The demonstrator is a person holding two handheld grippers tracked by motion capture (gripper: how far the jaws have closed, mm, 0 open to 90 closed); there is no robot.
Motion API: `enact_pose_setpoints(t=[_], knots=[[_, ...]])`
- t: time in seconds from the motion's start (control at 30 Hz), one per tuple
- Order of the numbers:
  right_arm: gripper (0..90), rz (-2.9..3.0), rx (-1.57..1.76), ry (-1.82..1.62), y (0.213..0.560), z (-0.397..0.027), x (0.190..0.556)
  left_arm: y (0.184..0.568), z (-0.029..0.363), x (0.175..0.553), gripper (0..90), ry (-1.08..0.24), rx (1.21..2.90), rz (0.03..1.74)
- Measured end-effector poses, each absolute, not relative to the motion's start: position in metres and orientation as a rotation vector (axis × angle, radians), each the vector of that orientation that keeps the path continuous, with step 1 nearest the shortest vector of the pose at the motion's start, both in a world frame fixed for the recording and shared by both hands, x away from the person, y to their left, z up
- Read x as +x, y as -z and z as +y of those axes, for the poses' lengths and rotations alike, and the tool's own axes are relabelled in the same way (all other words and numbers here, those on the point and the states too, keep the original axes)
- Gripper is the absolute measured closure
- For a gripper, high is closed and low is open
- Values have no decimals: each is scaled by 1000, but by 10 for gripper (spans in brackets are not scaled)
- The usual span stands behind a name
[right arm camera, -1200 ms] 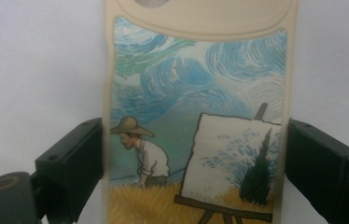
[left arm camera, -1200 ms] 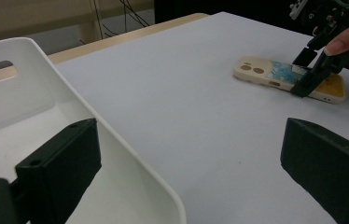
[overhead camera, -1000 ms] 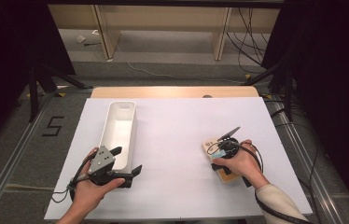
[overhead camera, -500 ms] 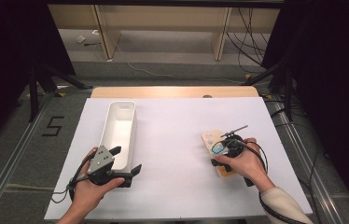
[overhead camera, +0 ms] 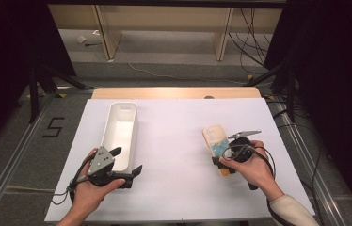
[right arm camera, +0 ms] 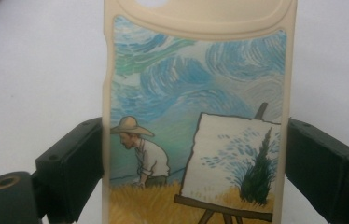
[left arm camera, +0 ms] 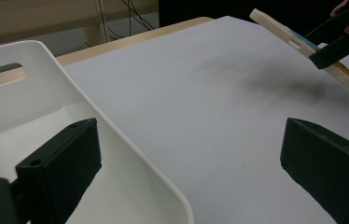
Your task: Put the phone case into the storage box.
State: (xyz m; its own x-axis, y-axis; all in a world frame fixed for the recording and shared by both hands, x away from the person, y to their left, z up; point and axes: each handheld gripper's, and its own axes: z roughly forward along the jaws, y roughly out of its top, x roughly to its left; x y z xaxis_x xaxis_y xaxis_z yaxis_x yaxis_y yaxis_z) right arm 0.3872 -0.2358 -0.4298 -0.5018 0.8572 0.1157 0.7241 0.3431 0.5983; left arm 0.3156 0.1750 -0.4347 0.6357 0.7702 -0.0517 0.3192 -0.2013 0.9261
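My right gripper clamps the phone case by its side edges, lifting it clear. My left gripper, jaws wide and empty, waits at the white bin, lower left of frame.

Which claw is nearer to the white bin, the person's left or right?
Left. The left claw sits at the near end of the white bin, one jaw over its rim. The right claw is well off to the bin's right, clamped on the phone case.

Only thing I can read is a black "5" marked on the floor left of the counter.
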Motion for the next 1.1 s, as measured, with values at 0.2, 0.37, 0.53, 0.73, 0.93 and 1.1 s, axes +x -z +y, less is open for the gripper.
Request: enact_pose_setpoints(t=[0.2, 0.37, 0.53, 0.73, 0.93, 1.1], knots=[[117, 2381, 1388, -915, 430, -234, 381, 435, 175, 315, 46, -530, 1786, 878], [118, 2366, 1332, -951, 428, -230, 379, 435, 176, 316, 46, -529, 1786, 885], [117, 2365, 1293, -996, 429, -227, 376, 435, 176, 316, 46, -527, 1786, 887], [117, 2363, 1234, -1045, 431, -218, 372, 433, 175, 316, 46, -524, 1778, 885], [117, 2351, 1169, -1100, 431, -211, 369, 429, 176, 317, 47, -507, 1768, 890], [117, 2341, 1131, -1124, 432, -207, 368, 425, 173, 317, 49, -499, 1765, 888]])
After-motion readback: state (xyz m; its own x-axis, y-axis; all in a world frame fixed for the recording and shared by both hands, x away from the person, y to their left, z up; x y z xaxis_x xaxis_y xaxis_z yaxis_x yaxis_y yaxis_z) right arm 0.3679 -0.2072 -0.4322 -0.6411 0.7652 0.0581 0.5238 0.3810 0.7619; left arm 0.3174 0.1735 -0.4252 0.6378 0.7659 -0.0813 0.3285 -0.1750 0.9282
